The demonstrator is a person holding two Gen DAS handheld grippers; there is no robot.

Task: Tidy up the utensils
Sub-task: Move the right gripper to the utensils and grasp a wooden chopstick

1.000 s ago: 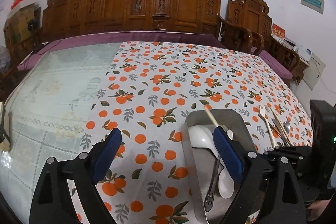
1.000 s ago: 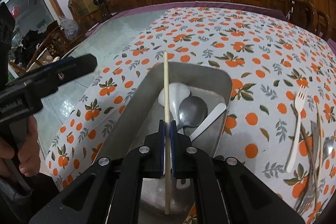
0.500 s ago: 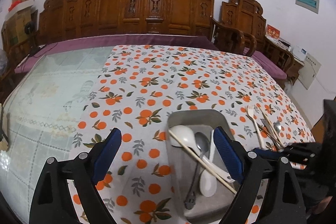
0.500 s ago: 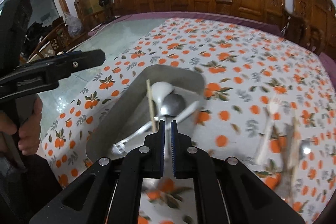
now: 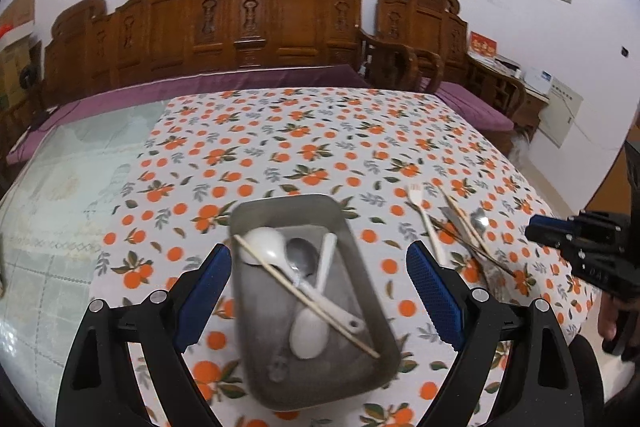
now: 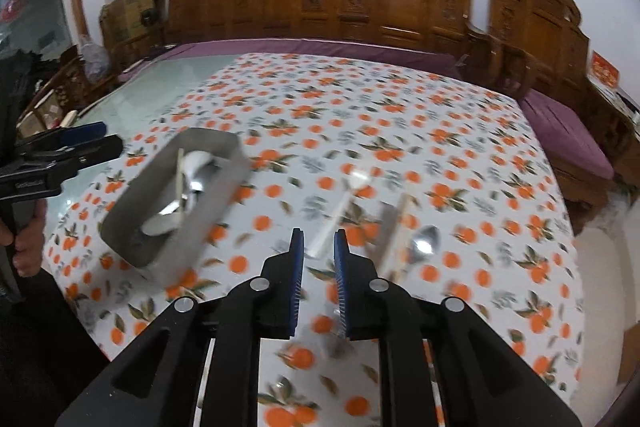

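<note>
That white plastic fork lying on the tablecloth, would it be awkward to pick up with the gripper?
Probably a bit. The white plastic fork looks thin and lies flat on the tablecloth, so there is little edge to pinch. It likely weighs almost nothing and may flex or slide rather than roll. The right gripper, partly open, points toward it.

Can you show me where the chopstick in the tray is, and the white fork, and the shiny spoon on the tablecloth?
chopstick [image 5: 306, 295], left wrist view, middle of its shaft.
white fork [image 5: 426, 223], left wrist view, on its handle.
shiny spoon [image 6: 425, 242], right wrist view, on its bowl.
</note>
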